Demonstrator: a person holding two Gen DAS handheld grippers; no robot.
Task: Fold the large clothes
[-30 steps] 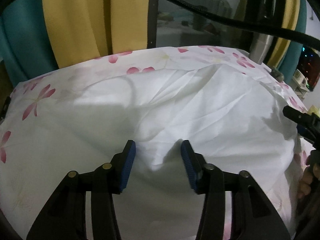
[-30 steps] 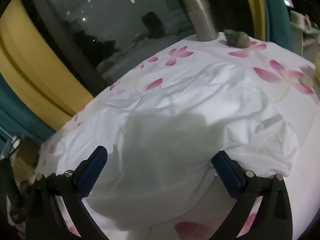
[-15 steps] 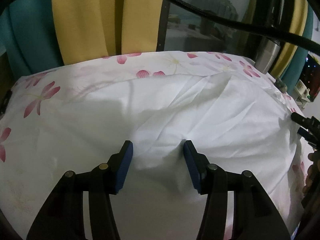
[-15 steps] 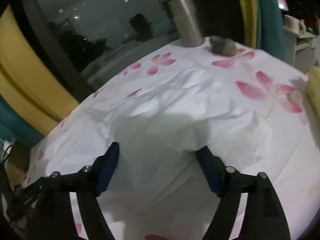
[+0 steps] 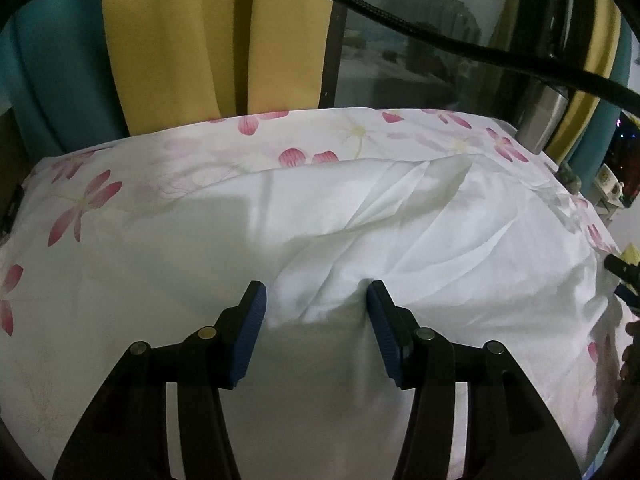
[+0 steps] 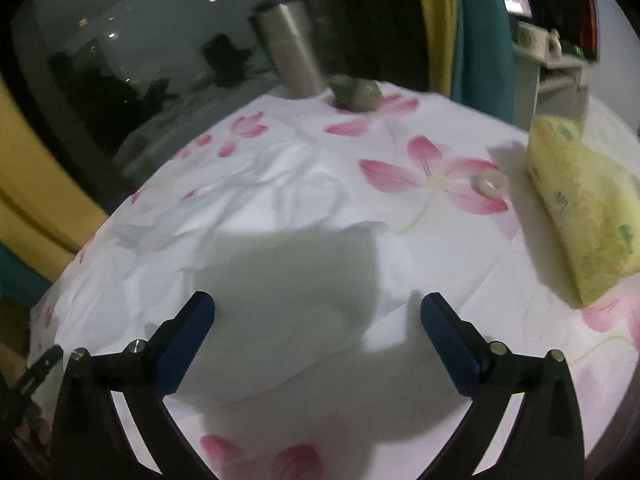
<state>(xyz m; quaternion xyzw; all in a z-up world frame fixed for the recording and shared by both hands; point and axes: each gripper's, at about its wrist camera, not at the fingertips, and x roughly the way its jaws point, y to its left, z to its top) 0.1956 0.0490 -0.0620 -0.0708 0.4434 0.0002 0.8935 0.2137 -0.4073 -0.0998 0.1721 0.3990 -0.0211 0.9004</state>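
White garment (image 5: 400,220), thin creased cotton, lies spread on the pink-flowered tablecloth (image 5: 80,208). Left gripper (image 5: 316,300), ribbed blue pads, half spread astride a raised fold, not pinching. Right gripper (image 6: 316,312) has just been opening; nothing gripped. Steel tumbler (image 6: 292,56) stands behind.

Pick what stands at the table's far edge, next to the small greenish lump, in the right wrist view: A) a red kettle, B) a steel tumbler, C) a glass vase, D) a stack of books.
B: a steel tumbler stands upright just left of the greenish lump on the floral cloth.
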